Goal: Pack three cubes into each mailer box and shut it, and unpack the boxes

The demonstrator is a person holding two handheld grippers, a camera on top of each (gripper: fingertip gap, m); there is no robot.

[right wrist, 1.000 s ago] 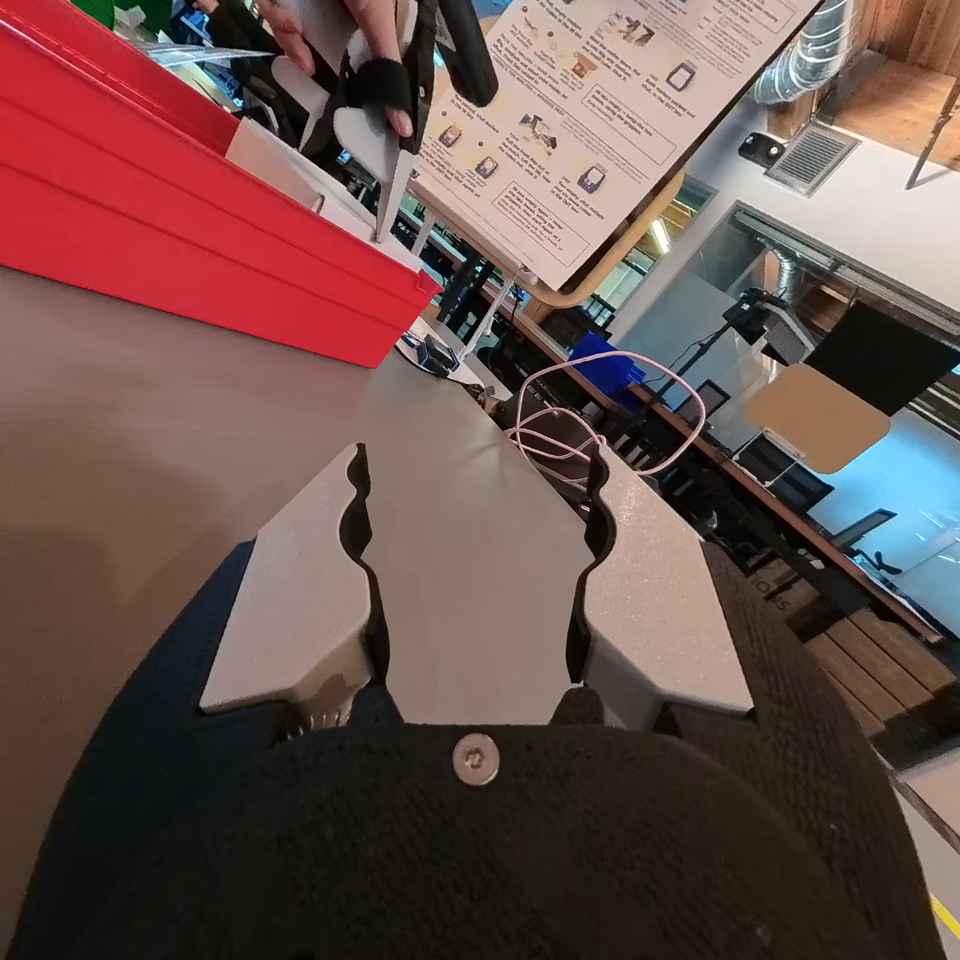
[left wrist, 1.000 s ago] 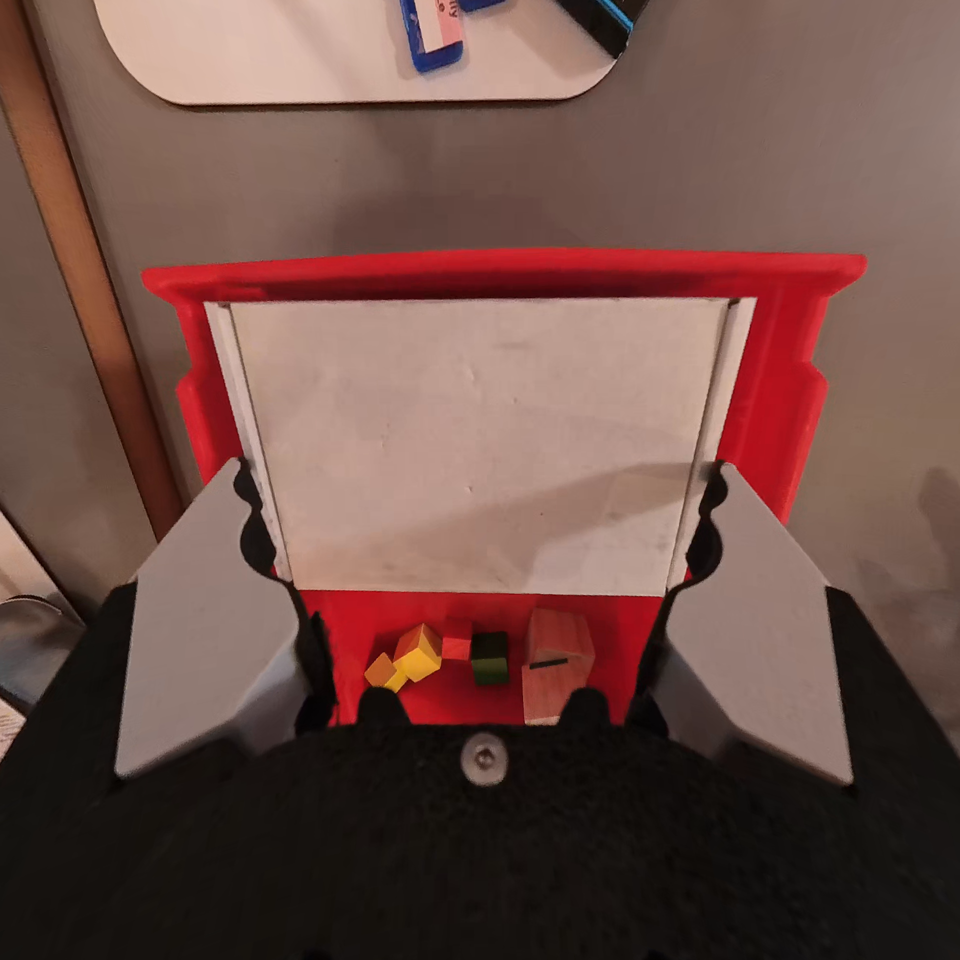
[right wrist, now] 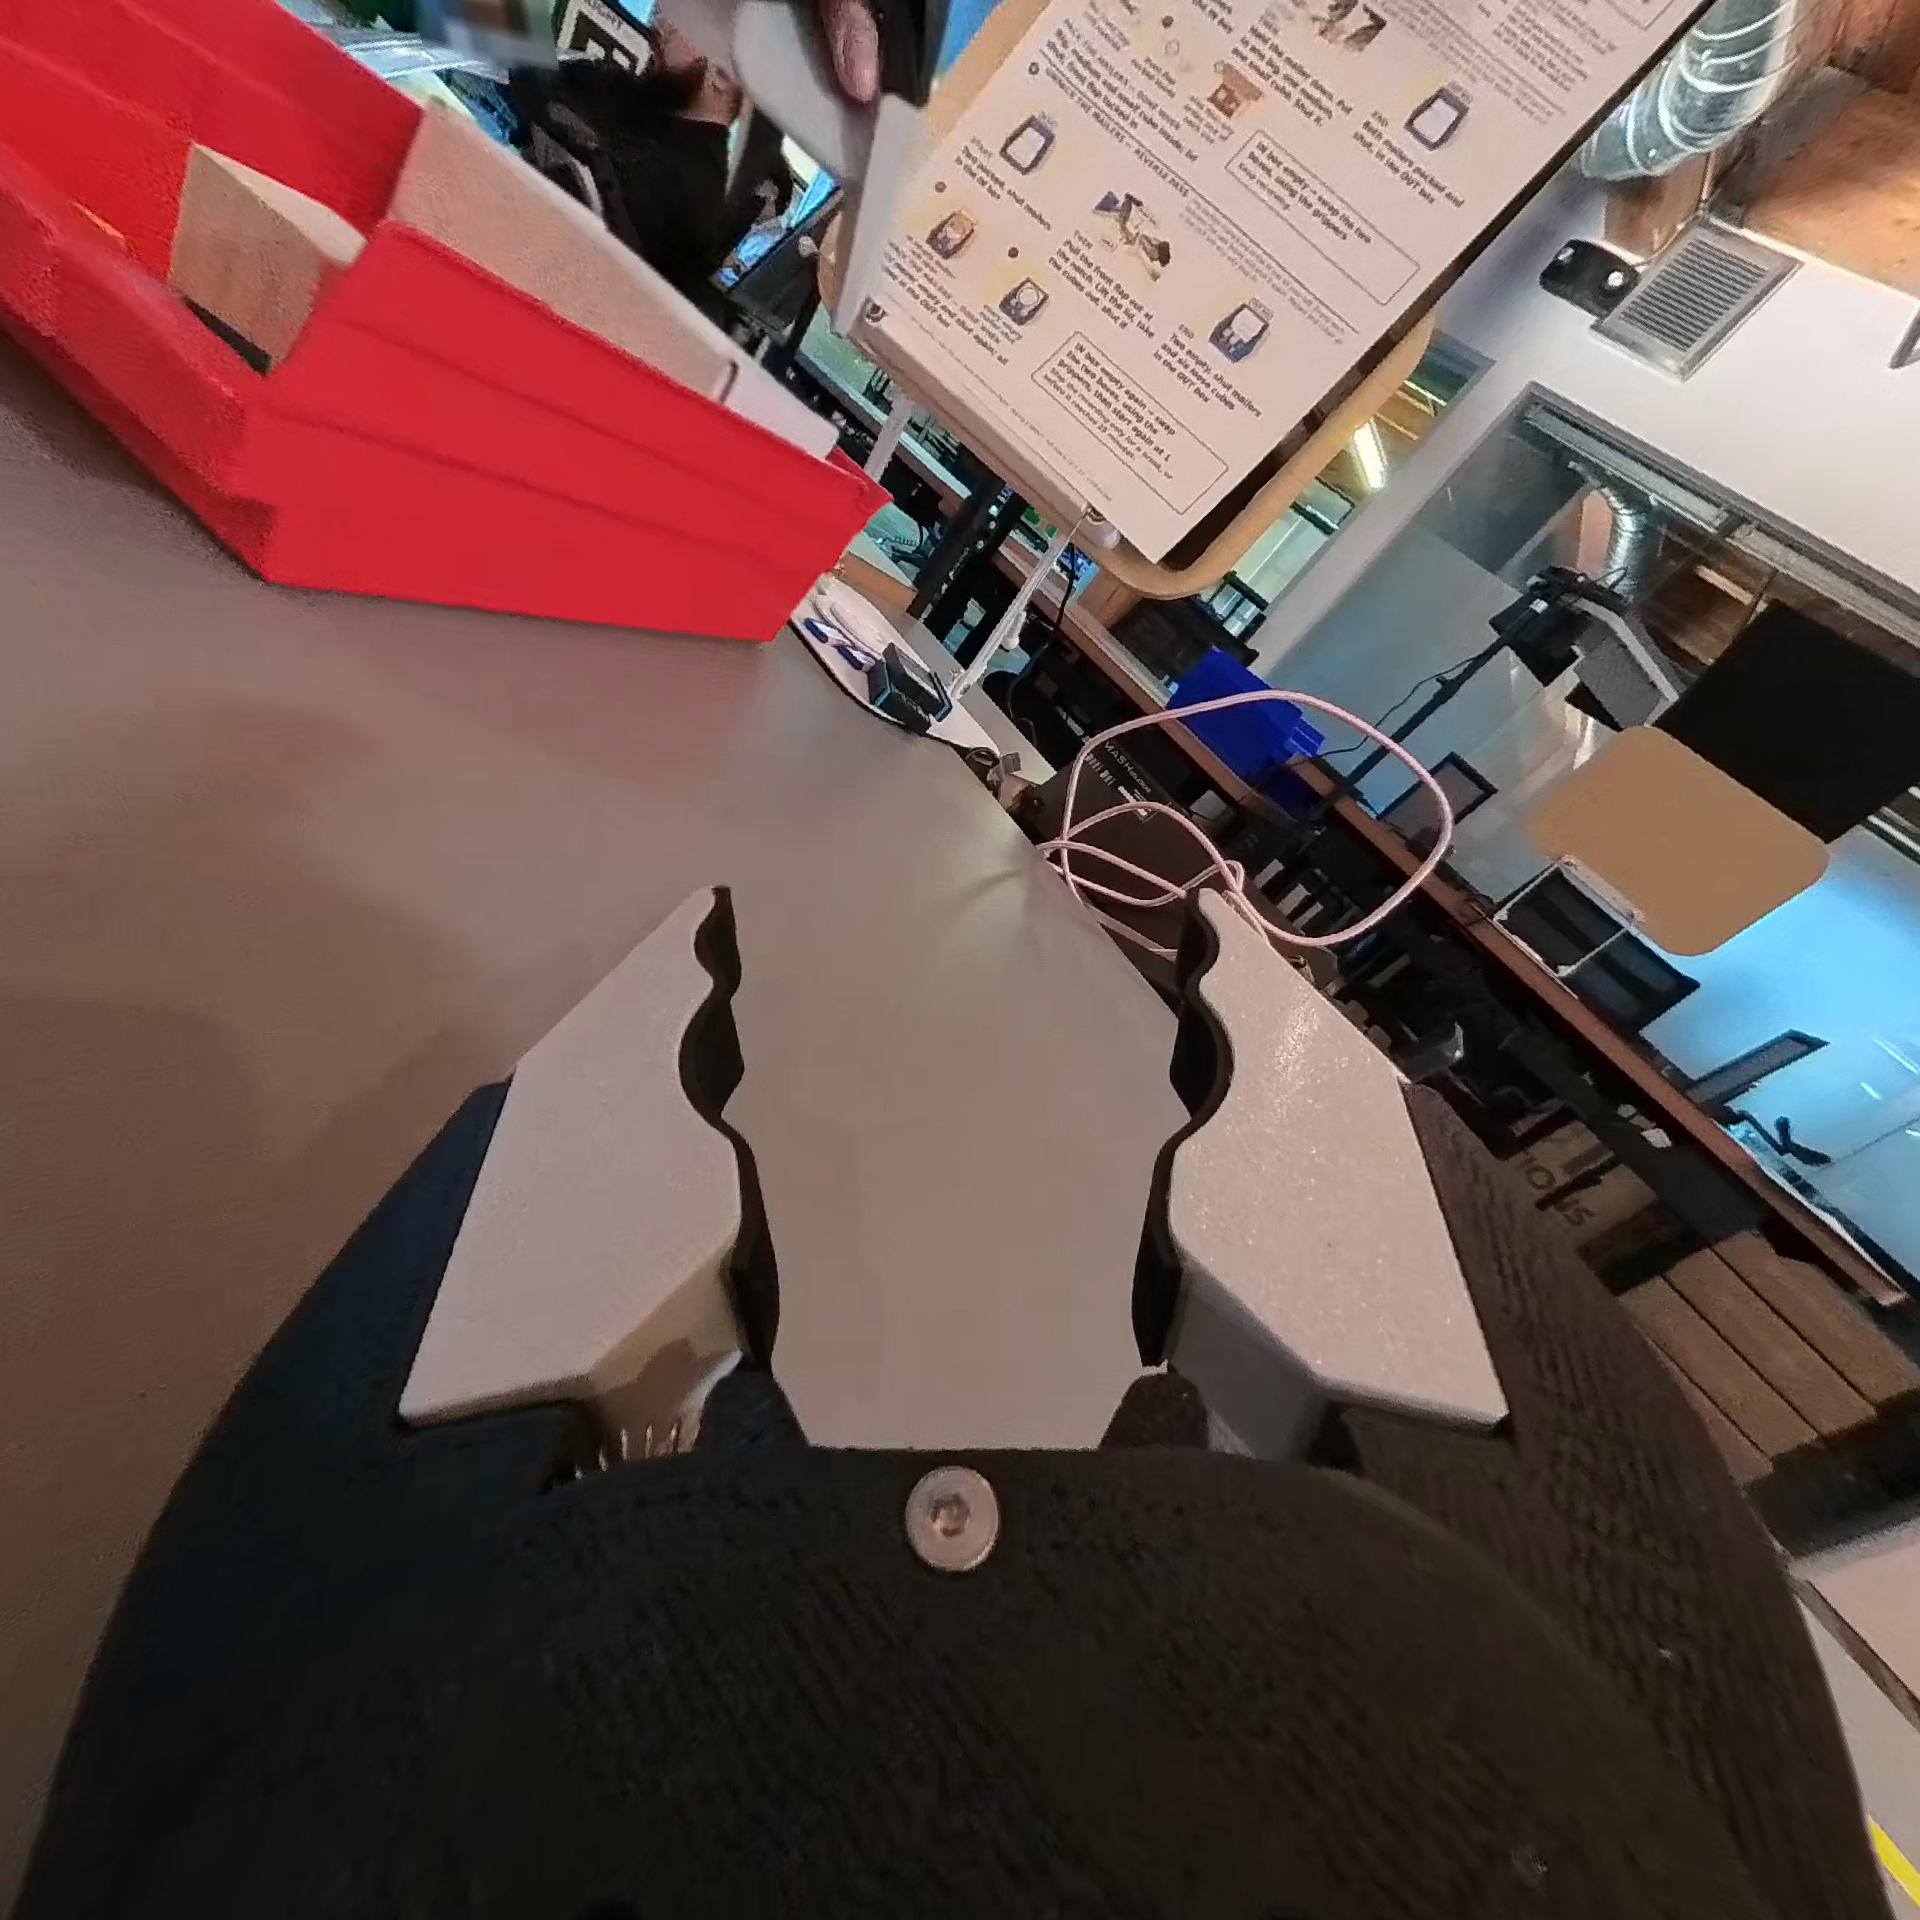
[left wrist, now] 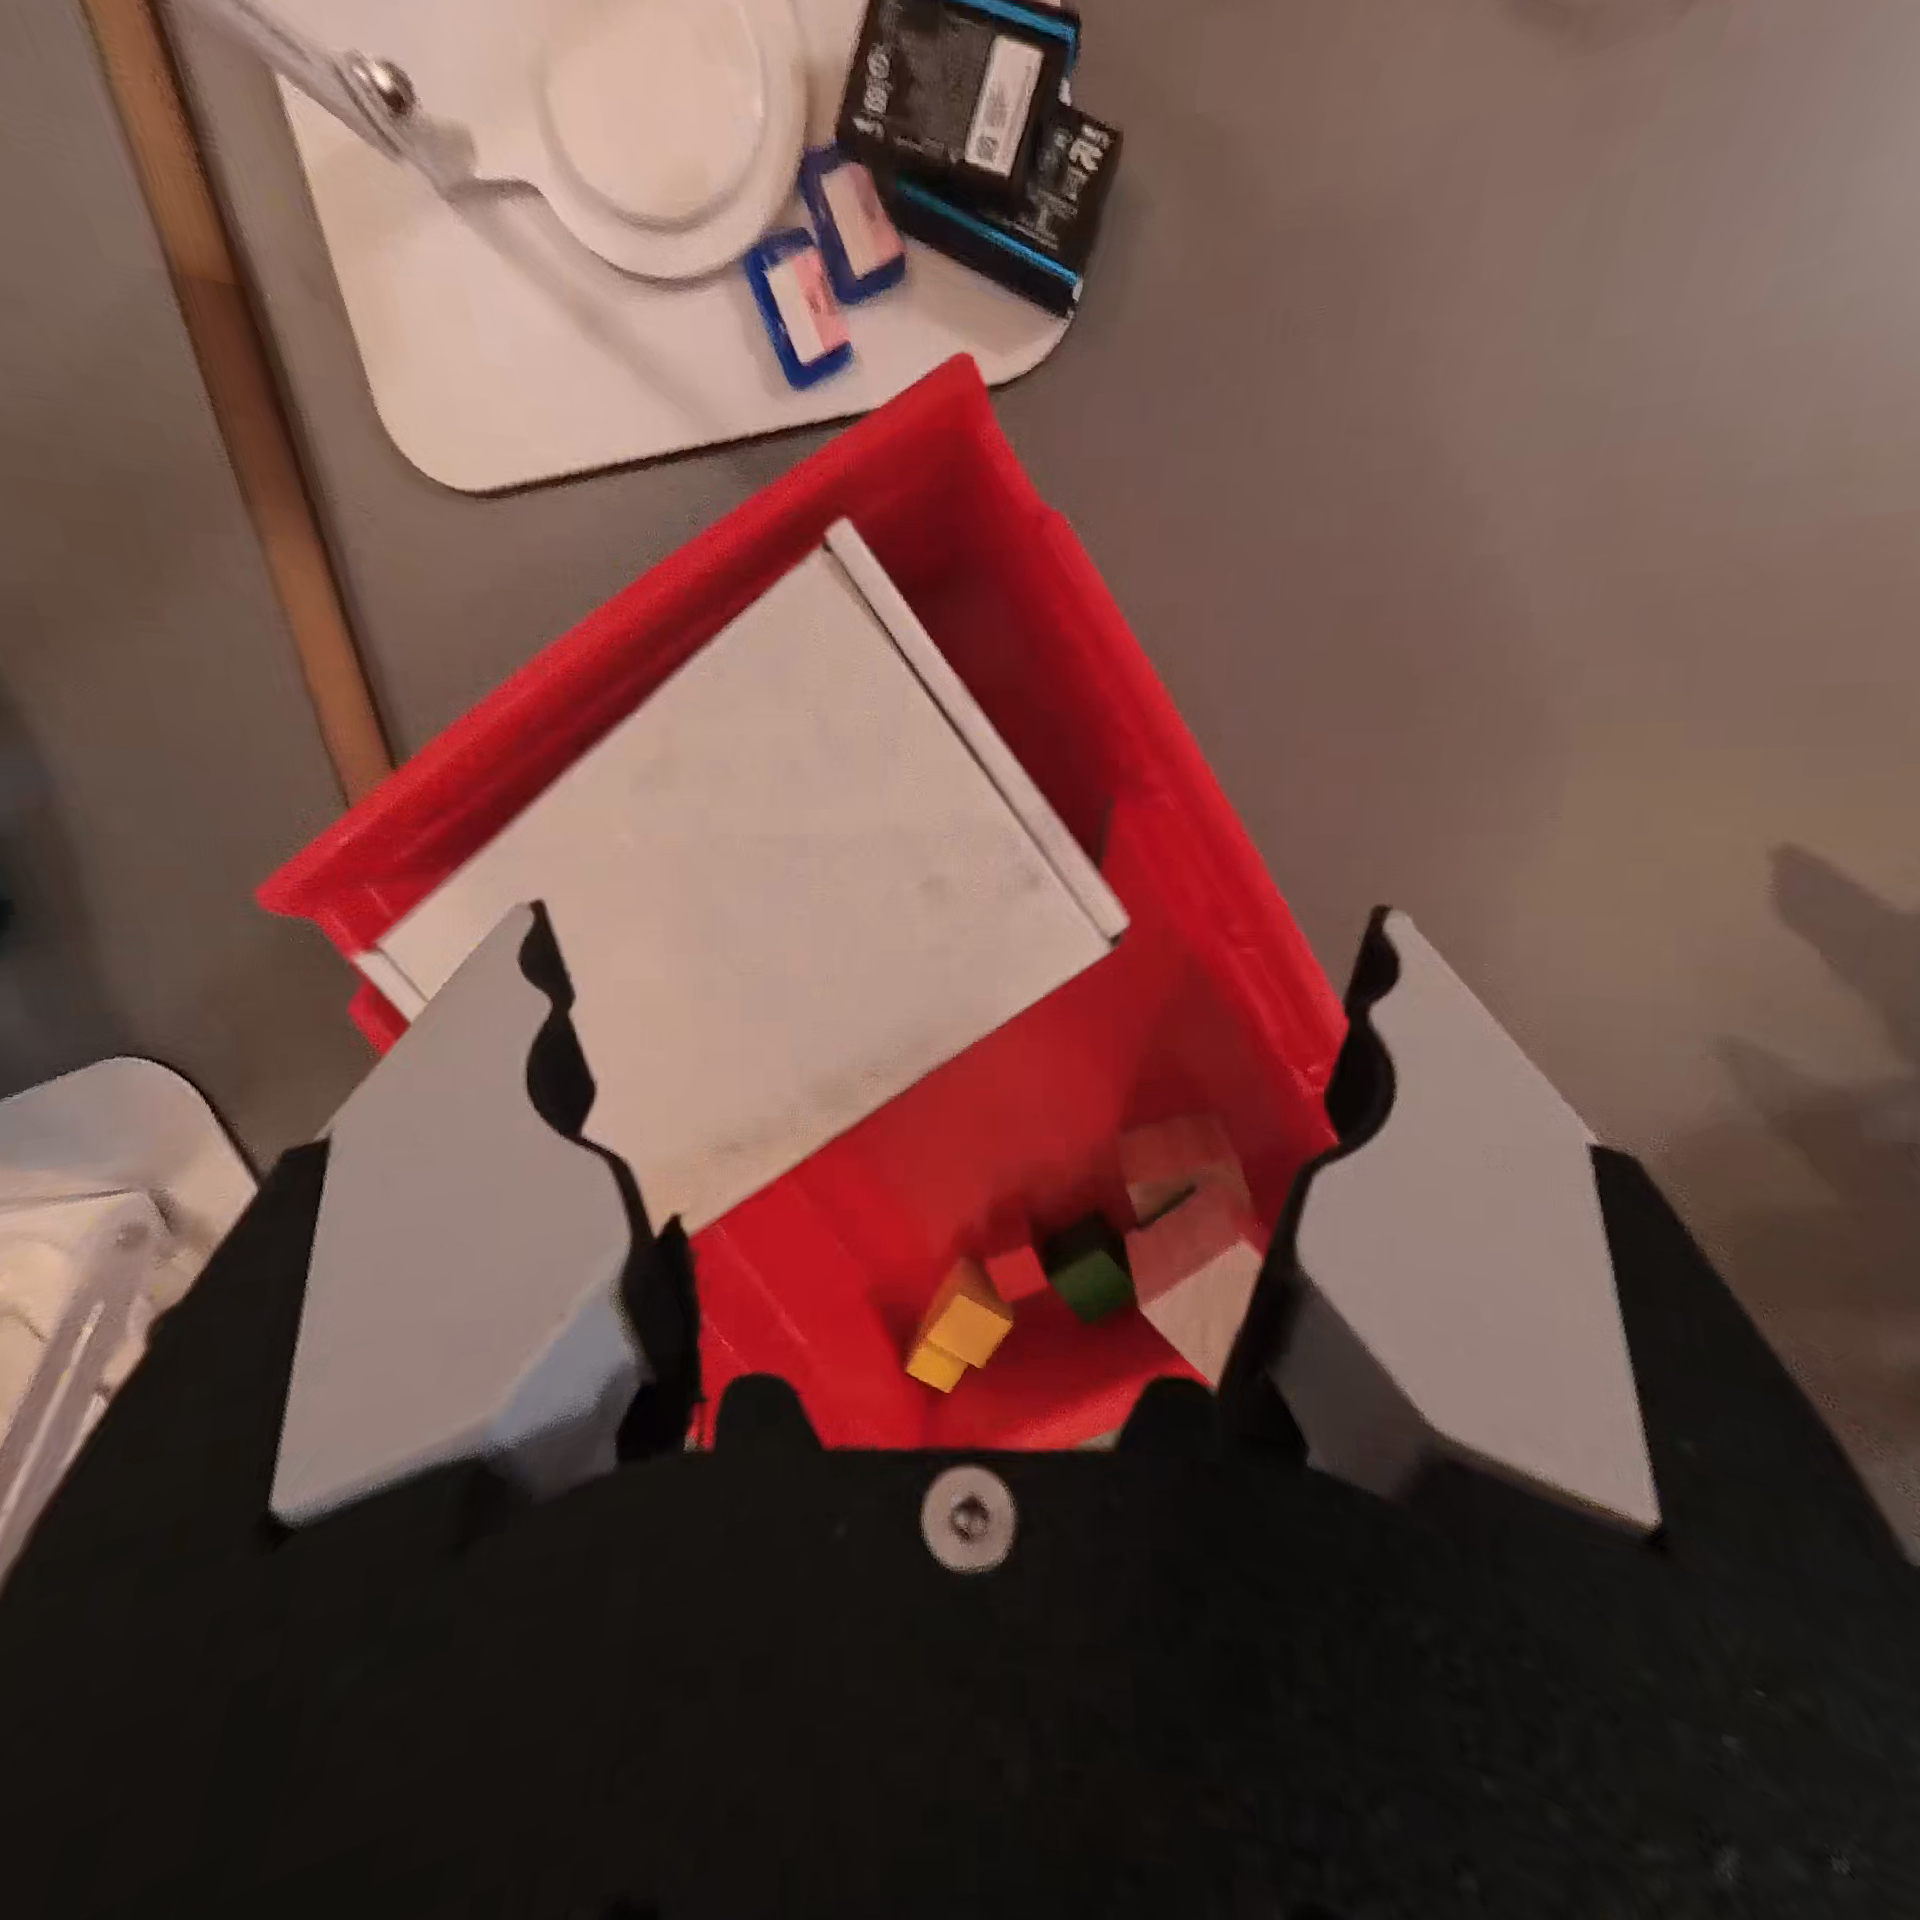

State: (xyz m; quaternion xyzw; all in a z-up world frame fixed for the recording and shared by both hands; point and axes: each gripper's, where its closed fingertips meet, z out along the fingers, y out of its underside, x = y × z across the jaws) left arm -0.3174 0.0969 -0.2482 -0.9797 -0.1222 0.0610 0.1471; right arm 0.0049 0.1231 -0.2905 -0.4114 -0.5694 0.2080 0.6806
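A red bin [left wrist: 1039, 644] holds a shut white mailer box [left wrist: 748, 883]. At the bin's near end lie loose cubes: yellow [left wrist: 961, 1335], red [left wrist: 1013, 1270], green [left wrist: 1086, 1273] and a larger wooden block [left wrist: 1184, 1195]. My left gripper [left wrist: 958, 914] is open and empty, hovering above the bin, jaws wide apart. My right gripper [right wrist: 961, 902] is open and empty, low over the grey table, to the right of the bin [right wrist: 468, 488]. The mailer [right wrist: 551, 260] shows above the bin's rim there.
A white pad [left wrist: 520, 343] beyond the bin carries black battery packs [left wrist: 977, 135] and small blue-framed cards [left wrist: 821, 270]. A white container [left wrist: 94, 1195] sits at the left. An instruction sheet on a stand [right wrist: 1195, 208] and a pink cable [right wrist: 1299, 810] are near the table's far edge.
The left gripper has lifted and twisted, so the bin now sits slanted in its view and its fingers no longer flank the mailer. The right gripper has shifted only slightly.
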